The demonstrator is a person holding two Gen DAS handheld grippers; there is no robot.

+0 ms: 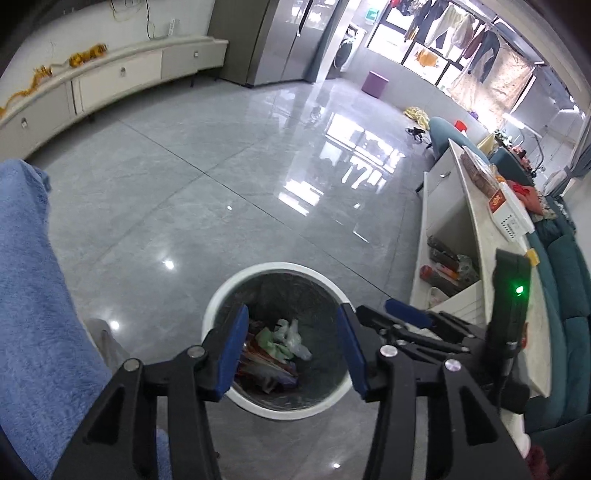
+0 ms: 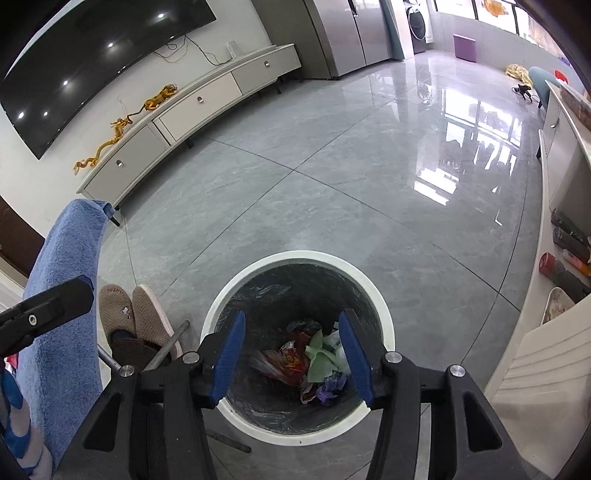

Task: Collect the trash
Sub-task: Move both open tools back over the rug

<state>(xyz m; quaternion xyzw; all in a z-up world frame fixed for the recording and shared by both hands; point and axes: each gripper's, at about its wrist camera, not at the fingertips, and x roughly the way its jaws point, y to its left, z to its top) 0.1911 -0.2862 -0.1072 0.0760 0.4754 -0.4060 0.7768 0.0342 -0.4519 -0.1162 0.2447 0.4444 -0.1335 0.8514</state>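
Fingers of left gripper [image 1: 291,350] and right gripper [image 2: 291,356] spread wide, empty, above the round white-rimmed bin lined with dark plastic [image 2: 384,306].
Crumpled wrappers and bags [image 2: 314,360] lie inside on the bin's bottom; the drop step appears complete. Next move: seek remaining trash elsewhere. No writing is legible.

Home living room, open plan. Glossy grey tiled floor [image 2: 332,192]. Wall-mounted television [image 2: 92,62] above a long low white TV cabinet [image 2: 207,99] with dragon ornaments [image 2: 125,122]. Steel refrigerator [image 2: 343,33] and front-loading washing machine [image 2: 419,22] at far end. Laundry on a drying rack [image 1: 461,33] by big windows. Teal sofa [image 1: 569,280] beside white coffee table [image 1: 480,221]. Slippers [image 2: 133,317] on floor.
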